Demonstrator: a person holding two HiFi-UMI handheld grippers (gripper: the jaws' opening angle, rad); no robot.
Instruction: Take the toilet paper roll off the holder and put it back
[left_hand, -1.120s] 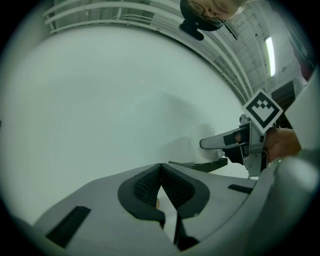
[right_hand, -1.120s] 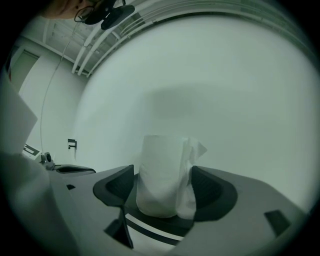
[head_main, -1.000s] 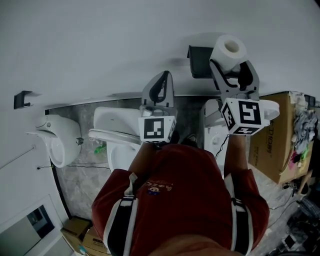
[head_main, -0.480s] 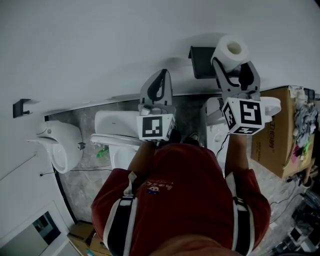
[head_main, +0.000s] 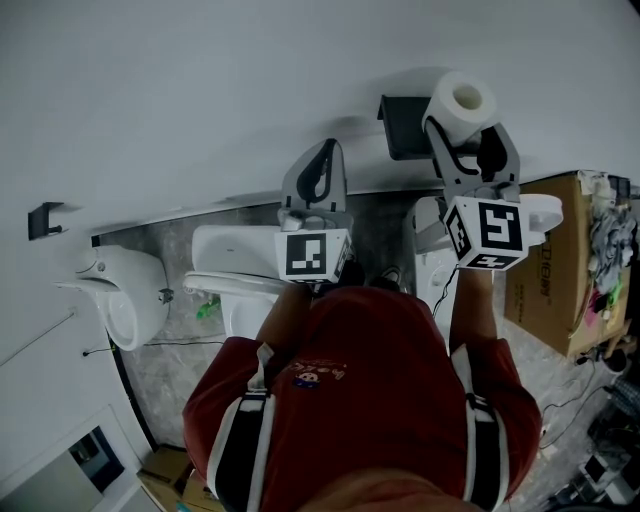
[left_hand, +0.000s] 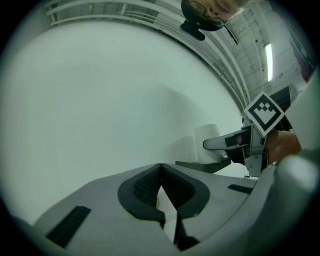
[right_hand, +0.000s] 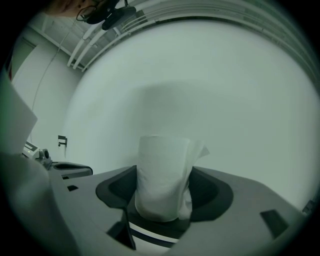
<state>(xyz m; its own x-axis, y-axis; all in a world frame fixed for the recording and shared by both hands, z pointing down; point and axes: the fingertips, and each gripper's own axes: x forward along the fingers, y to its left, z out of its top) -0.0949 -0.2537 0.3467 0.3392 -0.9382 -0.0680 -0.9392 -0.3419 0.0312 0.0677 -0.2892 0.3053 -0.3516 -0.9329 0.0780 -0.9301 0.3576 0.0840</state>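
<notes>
My right gripper (head_main: 467, 126) sits in the upper right of the head view, and its jaws have just been closing with the toilet paper roll (head_main: 461, 97) between them. In the right gripper view both dark pads (right_hand: 119, 187) press into the roll's sides, and the soft paper bulges a little where they bite. A loose flap of paper sticks out at its upper right edge. So that hand grips the roll, which stands upright with its open core facing up.

The holder (head_main: 401, 124) is a dark flat piece fixed to the white wall (head_main: 200, 80), touching the roll's left side in the head view. In the left gripper view, at centre right, the roll stands just above the holder's flat top. I cannot tell whether it rests there or hangs a little clear.

My left gripper (head_main: 322, 160) is at the centre of the head view, well to the left of the holder. Its jaws meet at the tips and there is nothing between them, only bare wall ahead.

Below my arms lies a white toilet (head_main: 235, 250), with a second white fixture (head_main: 125, 285) at the left edge. A cardboard box (head_main: 550, 270) stands at the right. A small dark bracket (head_main: 42, 197) is fixed to the wall at the far left.
</notes>
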